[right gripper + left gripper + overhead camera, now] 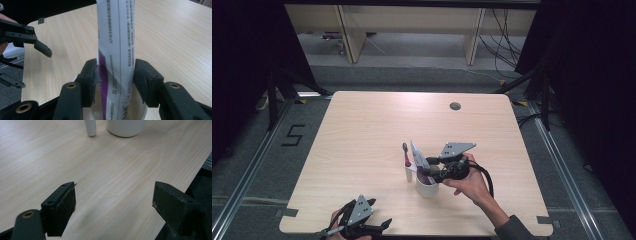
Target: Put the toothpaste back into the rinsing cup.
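Observation:
A white cup (pixel 427 189) stands on the light wooden table (pixel 362 130), right of centre and toward the front. A white and purple toothpaste tube (pixel 417 156) stands tilted in it. My right gripper (pixel 428 169) reaches in from the right, its jaws on either side of the tube (pixel 116 50) just above the cup's rim (pixel 144 113). The pads lie close beside the tube without squeezing it. A toothbrush (pixel 406 159) with a white handle (pixel 90 127) stands against the cup's (pixel 126 127) left side. My left gripper (pixel 378 213) rests open and empty (pixel 113 195) at the front edge, and it shows in the right gripper view (pixel 35 70).
A round cable hole (pixel 455 106) sits near the table's far edge. Black tape marks a 5 on the floor (pixel 292 135) to the left. Wooden furniture legs (pixel 349 40) and cables (pixel 504 45) lie beyond the table.

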`<action>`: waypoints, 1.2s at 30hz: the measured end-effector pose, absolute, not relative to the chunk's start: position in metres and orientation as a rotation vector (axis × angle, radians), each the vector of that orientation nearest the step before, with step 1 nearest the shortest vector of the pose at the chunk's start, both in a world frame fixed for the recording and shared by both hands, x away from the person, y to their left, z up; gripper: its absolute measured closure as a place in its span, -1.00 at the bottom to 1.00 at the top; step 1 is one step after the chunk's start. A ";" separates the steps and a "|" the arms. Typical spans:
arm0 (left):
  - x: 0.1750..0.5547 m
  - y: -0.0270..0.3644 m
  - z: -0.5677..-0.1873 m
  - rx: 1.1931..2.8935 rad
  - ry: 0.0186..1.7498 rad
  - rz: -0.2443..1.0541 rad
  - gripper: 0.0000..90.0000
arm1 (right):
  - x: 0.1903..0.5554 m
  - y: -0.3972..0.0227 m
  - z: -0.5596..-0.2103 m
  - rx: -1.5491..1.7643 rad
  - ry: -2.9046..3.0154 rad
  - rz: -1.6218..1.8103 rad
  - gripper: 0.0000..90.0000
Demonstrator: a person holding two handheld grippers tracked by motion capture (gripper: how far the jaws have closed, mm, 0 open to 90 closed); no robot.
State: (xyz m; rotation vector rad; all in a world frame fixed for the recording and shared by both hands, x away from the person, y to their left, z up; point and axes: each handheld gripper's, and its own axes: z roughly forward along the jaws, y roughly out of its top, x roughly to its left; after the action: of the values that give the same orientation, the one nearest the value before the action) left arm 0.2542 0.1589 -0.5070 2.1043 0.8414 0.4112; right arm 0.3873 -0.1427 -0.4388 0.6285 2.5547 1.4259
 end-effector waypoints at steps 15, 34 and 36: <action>0.255 0.160 -0.507 2.104 0.843 0.417 -0.59 | 0.386 -0.167 -0.421 0.713 2.485 1.462 -0.05; 0.254 0.160 -0.507 2.104 0.846 0.413 -0.59 | 0.379 -0.206 -0.418 0.863 2.440 1.467 -0.26; 0.255 0.160 -0.507 2.106 0.845 0.415 -0.59 | 0.380 -0.213 -0.419 0.829 2.402 1.456 -0.28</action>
State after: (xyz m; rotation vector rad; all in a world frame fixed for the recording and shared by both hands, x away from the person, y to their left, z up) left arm 0.2545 0.1604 -0.5067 2.1061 0.8455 0.4147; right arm 0.3803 -0.2134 -0.4189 0.8286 2.4015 1.4556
